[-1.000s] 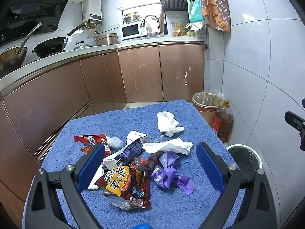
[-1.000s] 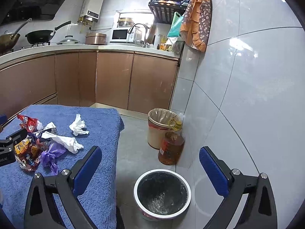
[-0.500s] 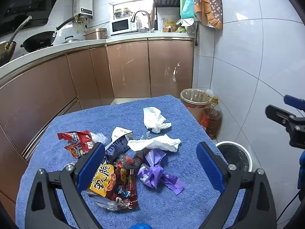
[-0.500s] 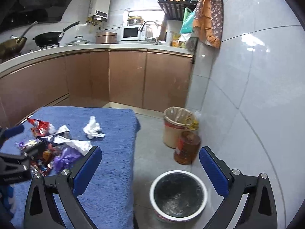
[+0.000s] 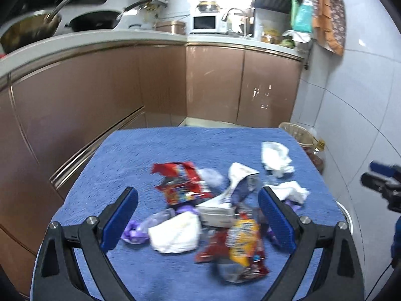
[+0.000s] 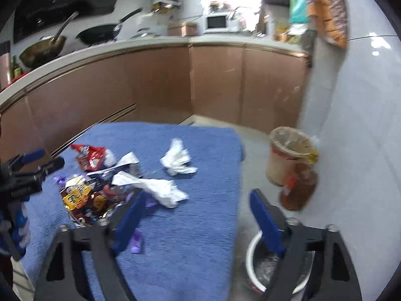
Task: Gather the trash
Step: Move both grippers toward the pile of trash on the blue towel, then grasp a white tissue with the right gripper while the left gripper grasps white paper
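Both jaws open, empty; trash pile (image 5: 215, 213) mid blue cloth (image 5: 150, 150), far half bare.

Left wrist view looks down close over the trash (image 5: 213, 213) on the surface (image 5: 155, 150). Right wrist view looks from farther right, sharing trash (image 6: 105, 183), surface (image 6: 200, 213) and cabinets (image 6: 215, 82).

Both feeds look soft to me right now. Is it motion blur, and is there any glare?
Left wrist view: trash pile smeared, yellow snack bag text unreadable, hand-held gripper frame sharp. Right wrist view: blur heaviest on bin and oil bottle; glare spots on the wall tiles.
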Motion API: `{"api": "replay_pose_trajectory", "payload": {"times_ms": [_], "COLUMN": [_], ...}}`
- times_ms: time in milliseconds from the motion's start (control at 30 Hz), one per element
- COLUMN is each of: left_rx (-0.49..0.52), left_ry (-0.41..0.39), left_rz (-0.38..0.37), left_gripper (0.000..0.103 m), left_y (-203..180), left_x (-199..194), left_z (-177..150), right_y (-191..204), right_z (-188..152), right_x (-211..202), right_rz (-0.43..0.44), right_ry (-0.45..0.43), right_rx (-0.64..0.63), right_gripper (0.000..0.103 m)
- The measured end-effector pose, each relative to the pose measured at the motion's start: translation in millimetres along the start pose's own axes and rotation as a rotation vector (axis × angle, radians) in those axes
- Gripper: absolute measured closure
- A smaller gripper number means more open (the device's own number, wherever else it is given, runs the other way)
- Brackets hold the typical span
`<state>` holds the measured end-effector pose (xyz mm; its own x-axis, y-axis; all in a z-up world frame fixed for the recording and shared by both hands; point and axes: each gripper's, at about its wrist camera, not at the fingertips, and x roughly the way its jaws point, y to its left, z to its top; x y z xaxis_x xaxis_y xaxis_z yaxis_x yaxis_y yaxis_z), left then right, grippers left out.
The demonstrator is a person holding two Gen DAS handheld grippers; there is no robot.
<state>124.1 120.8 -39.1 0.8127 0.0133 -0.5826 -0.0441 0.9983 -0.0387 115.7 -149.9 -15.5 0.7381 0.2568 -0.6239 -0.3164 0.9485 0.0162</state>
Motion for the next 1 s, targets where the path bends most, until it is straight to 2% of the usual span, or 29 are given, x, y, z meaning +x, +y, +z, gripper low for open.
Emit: {"api": "replay_pose_trajectory", "payload": {"times_ms": [67,233,367,400,467,767,933,1000], "left_rx": [-0.026,-0.029,-0.004,0.004,0.022,0.082,0.051,0.055], "left_ry": [0.019,0.047,0.095,0.108,0.123,0.218,0.291,0.303], "left_rz": [-0.015,-0.059,-0.121,-0.140,-0.157,-0.238,-0.288,-0.291], "left_gripper": [0.007,0.008,0.026,0.032,0.035,0.039,0.053,0.066], "left_y": [16,40,47,48,47,43,48,45], "left_x": [5,4,8,11,16,62,84,84], "left_z": [-3,-19,-30,-32,-33,-35,-42,-48], "right_y": [10,28,43,45,48,47,47,49], "right_z": [3,7,6,6,5,4,3,2], "right_x": [23,65,95,101,113,141,150,153], "right_rz": [0.060,0.199,0.248,0.256,0.263,0.281,0.288,0.292], "right_ry": [0.025,0.096,0.139,0.146,0.162,0.207,0.222,0.227], "right_rx": [-0.014,-0.031,-0.077,-0.083,-0.093,-0.096,-0.099,-0.102], "right_gripper": [0.041,0.045,0.048,0.049,0.052,0.058,0.062,0.068]}}
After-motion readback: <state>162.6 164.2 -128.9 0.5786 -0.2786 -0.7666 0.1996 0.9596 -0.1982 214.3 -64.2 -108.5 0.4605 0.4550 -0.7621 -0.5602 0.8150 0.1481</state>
